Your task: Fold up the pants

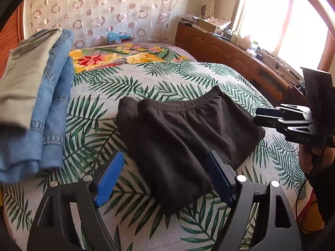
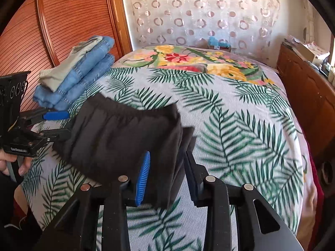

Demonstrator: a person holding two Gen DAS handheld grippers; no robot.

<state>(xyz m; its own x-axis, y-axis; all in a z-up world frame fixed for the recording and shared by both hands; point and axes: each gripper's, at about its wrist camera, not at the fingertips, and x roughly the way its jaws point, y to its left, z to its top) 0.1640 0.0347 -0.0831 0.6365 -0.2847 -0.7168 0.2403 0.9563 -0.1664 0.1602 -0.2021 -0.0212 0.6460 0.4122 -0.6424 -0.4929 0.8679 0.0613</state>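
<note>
Black pants point(image 1: 180, 131), folded into a thick bundle with the elastic waistband on the far side, lie on the palm-leaf bedspread point(image 1: 129, 87). My left gripper point(image 1: 165, 173) is open, its blue pads on either side of the bundle's near left edge, not clamping it. My right gripper point(image 2: 167, 173) is closed on the right edge of the pants point(image 2: 125, 138), with cloth layers between the blue pad and the black finger, lifting that edge slightly. The right gripper also shows at the right in the left wrist view point(image 1: 263, 118). The left gripper shows at the left in the right wrist view point(image 2: 60, 125).
A stack of folded clothes, blue jeans point(image 1: 52, 113) with a grey-green garment point(image 1: 23, 79) on top, sits at the bed's left side. A floral blanket point(image 1: 125, 55) lies at the head. A wooden sideboard point(image 1: 230, 56) with clutter runs along the right under the window.
</note>
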